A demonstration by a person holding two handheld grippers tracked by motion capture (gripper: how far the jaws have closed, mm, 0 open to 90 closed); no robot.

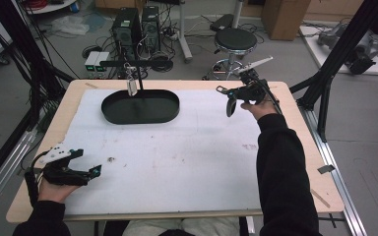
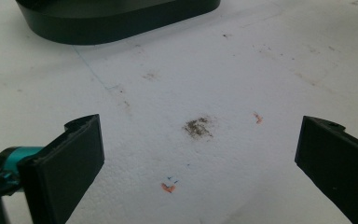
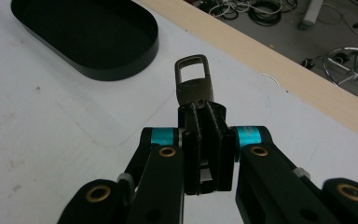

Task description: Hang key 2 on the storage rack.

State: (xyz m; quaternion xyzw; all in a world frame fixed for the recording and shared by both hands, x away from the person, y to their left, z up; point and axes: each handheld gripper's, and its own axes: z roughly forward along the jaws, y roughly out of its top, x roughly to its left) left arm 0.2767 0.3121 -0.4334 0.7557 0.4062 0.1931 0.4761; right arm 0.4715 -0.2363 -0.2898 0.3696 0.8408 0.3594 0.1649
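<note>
Room for moving is wide on the white sheet (image 1: pixel 177 157) that covers most of the wooden table (image 1: pixel 295 128), with only a bare wooden border around it. At the left, near the front edge, the left gripper (image 1: pixel 94 170) lies low over the sheet in the person's hand; its jaws stand far apart with nothing between them, and in the left gripper view only a small dark stain (image 2: pixel 198 127) and little orange marks are under them. Further back, left of the middle, the black oval tray (image 1: pixel 113 114) sits on the sheet close to the far edge; its inside looks empty, and a thin black stand (image 1: pixel 139 83) rises at it with a small pale tag (image 1: pixel 132 86) hanging from the arm. At the right, raised above the far right part of the sheet, the right gripper (image 3: pixel 204 109) is clamped on a dark metal clasp (image 3: pixel 193 79), whose loop sticks out beyond the fingertips, well apart from the tray
</note>
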